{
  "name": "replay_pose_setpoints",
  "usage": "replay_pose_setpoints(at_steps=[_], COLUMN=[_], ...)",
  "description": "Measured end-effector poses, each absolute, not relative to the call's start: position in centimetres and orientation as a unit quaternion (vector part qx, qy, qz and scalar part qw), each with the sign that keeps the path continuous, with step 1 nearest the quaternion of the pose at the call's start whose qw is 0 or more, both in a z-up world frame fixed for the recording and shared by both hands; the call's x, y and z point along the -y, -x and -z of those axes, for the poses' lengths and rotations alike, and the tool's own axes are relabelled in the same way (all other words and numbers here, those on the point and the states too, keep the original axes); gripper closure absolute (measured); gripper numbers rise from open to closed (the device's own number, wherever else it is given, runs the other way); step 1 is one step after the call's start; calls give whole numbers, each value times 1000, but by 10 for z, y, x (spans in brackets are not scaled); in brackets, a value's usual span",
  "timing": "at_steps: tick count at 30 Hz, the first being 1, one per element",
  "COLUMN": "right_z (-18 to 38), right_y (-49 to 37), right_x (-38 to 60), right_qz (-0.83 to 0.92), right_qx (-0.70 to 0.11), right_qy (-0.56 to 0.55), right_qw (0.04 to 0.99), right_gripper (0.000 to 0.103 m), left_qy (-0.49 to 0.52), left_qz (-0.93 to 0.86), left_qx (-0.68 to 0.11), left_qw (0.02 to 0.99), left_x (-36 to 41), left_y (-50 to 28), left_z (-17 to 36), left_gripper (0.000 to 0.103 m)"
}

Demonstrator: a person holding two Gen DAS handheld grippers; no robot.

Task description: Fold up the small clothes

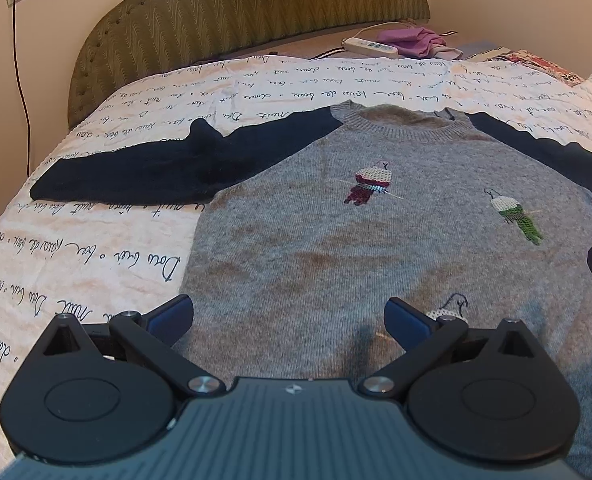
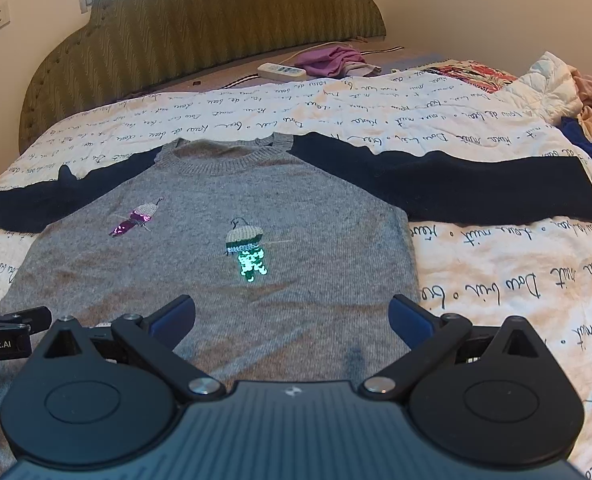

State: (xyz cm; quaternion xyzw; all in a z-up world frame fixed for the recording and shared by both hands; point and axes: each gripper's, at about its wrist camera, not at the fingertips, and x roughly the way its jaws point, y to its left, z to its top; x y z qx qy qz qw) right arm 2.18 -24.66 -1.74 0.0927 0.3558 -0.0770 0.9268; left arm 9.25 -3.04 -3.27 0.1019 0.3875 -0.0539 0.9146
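Observation:
A small grey knit sweater [image 1: 336, 236] with dark navy sleeves and embroidered birds lies flat, front up, on the bed, sleeves spread to both sides. It also shows in the right wrist view [image 2: 224, 280]. My left gripper [image 1: 288, 316] is open and empty, hovering over the sweater's lower left part. My right gripper [image 2: 292, 316] is open and empty over the lower right part. The left sleeve [image 1: 136, 172] has a small raised fold. The right sleeve [image 2: 476, 188] lies straight. The left gripper's edge shows in the right wrist view [image 2: 4, 332].
The bed has a white quilt with script print [image 1: 96, 240] and a green padded headboard [image 1: 236, 12]. A white power strip [image 1: 370, 46] and purple cloth [image 1: 412, 40] lie near the headboard. A pile of clothes [image 2: 588, 96] sits at the far right.

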Motion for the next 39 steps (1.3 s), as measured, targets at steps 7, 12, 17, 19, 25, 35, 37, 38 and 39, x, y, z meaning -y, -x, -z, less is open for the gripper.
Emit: replay_pose_setpoints(at_steps=[7,12,17,19,25,35,37,38,39], right_z=[20,24,25,26,27,26,23,22,21], right_y=[-40,-53,-66,-71,-87,-94,-86,-81,-76], right_x=[255,261,272,274,278,321,350,365,384], right_qz=[75,76,79,78,74,69,79,90,107], right_qx=[-355,-358,-357,-357,-357,-342,-324,-316,-310], right_qy=[-98,-92,-100,-100,-93,-120,-138,-146,-152], right_qw=[927,926,925,926,927,929,932,933,932], right_gripper=[0,0,0,0,0,0,0,0,0], left_qy=[-109,-110,-118,-118,-119,-115,-115,-117,-120], left_qz=[58,56,57,58,57,80,88,92,96], left_qx=[-387,-387,-386,-387,-388,-382,-382,-382,-381], left_qw=[914,914,913,913,912,914,913,912,912], left_x=[42,50,59,62,69,90,97,101,105], left_y=[-111,-127,-141,-147,-161,-173,-174,-174,-174], left_z=[38,42,46,48,52,49,50,50,51], left_gripper=[0,0,0,0,0,0,0,0,0])
